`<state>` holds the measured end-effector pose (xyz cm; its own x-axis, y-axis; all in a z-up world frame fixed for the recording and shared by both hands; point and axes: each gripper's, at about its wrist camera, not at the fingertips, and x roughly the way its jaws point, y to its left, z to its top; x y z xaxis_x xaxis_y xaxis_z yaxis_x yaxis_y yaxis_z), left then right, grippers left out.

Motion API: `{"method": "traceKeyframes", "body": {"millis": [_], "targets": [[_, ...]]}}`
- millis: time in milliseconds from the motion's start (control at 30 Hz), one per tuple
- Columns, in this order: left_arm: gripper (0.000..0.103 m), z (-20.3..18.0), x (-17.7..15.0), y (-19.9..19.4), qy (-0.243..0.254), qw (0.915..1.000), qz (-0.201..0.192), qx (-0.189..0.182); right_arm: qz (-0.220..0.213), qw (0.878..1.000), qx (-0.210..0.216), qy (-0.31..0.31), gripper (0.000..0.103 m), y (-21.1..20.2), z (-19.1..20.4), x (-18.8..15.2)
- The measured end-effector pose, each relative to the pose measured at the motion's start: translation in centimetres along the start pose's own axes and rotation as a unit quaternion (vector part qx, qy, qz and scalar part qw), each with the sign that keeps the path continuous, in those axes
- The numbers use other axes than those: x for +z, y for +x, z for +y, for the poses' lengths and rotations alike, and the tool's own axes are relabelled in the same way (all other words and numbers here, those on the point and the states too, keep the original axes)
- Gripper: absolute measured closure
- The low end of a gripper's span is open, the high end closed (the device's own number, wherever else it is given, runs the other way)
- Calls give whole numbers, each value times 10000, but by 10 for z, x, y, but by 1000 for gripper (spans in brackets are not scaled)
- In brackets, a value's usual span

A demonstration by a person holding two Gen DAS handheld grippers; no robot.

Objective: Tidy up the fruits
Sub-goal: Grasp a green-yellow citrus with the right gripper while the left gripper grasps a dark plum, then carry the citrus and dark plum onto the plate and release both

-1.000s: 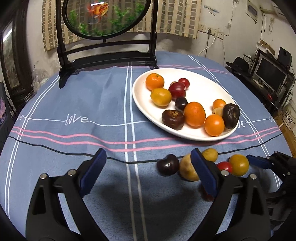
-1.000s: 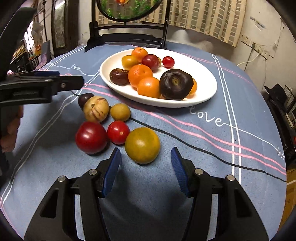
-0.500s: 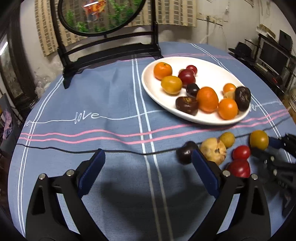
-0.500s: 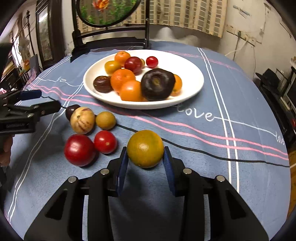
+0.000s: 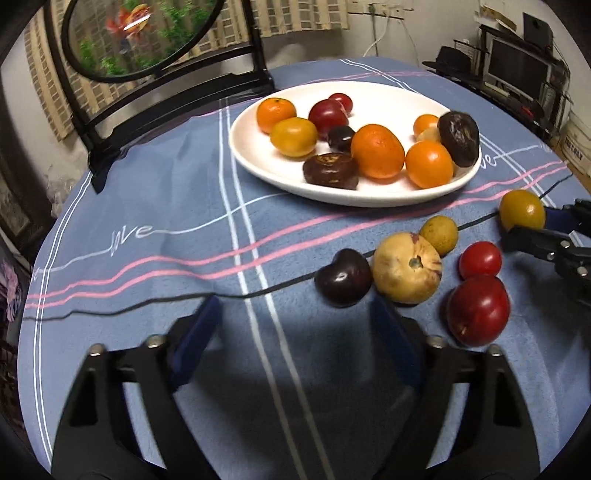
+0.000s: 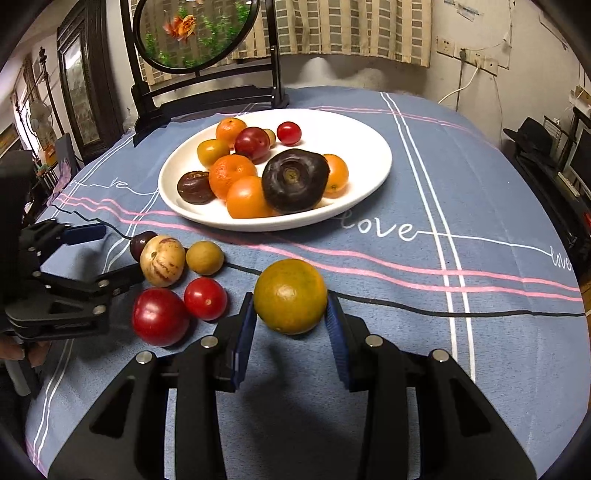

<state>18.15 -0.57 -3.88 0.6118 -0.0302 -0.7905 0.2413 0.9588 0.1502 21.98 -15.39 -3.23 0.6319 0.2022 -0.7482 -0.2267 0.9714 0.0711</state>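
Observation:
My right gripper [image 6: 290, 312] is shut on a yellow-green citrus fruit [image 6: 290, 295], which the left wrist view shows at the far right [image 5: 522, 210]. Loose on the blue cloth lie a dark plum [image 5: 343, 277], a pale speckled fruit [image 5: 406, 271], a small tan fruit [image 5: 439, 234], a small red tomato [image 5: 480, 258] and a big red fruit [image 5: 478, 310]. My left gripper [image 5: 291, 328] is closing with nothing between its jaws; the dark plum sits just ahead of its right finger. The white plate [image 5: 258, 162] holds several oranges, red and dark fruits.
A round goldfish screen on a black stand [image 6: 192, 33] rises behind the plate [image 6: 369, 140]. The round table's edge curves near on both sides. A monitor and clutter [image 5: 517, 70] stand past the right edge. A hand [image 6: 14, 350] holds the left gripper [image 6: 107, 254].
My right gripper closed on the yellow-green fruit and has kept hold of it. My left gripper sank nearer the dark plum, rolled, and its jaws narrowed.

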Motion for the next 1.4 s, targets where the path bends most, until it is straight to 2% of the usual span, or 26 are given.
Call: {"method": "traceKeyframes", "body": {"millis": [133,167,200,233,367,600,833,1100,1233,1300,1333,1400], "targets": [[36,-4,4,5,56,9997,-226,-17,-6,10000,30,-32,65,0,2,-1],[42,-5,5,6,71,9997,-226,-63,-2,10000,31,-38,65,0,2,-1],[63,-5,6,5,61,9994,-250,-228,0,10000,28,-42,65,0,3,-1],[73,-5,6,5,22,9985,-262,-477,-2,10000,27,-40,65,0,2,-1],[73,-9,4,3,48,9987,-254,-428,-20,10000,42,-30,65,0,2,-1],[72,4,9,-25,-524,9933,-481,-906,-186,9998,115,-24,65,-7,3,0],[72,10,19,-35,-981,9912,-516,-729,-526,9986,-11,-18,65,-20,10,8],[72,10,68,-38,-1101,9883,-779,-706,-1013,9944,-117,-274,65,-17,26,60],[72,6,82,-15,-1183,9888,-658,-630,-1011,9947,-112,-163,65,5,26,78],[71,6,83,-3,-1257,9892,-546,-516,-1039,9940,-282,-181,65,15,27,84],[69,6,82,0,-1307,9888,-519,-496,-1036,9940,-315,-176,65,18,26,85],[42,10,81,4,-1453,9874,-495,-390,-1010,9942,-358,-109,63,23,23,87]]}}
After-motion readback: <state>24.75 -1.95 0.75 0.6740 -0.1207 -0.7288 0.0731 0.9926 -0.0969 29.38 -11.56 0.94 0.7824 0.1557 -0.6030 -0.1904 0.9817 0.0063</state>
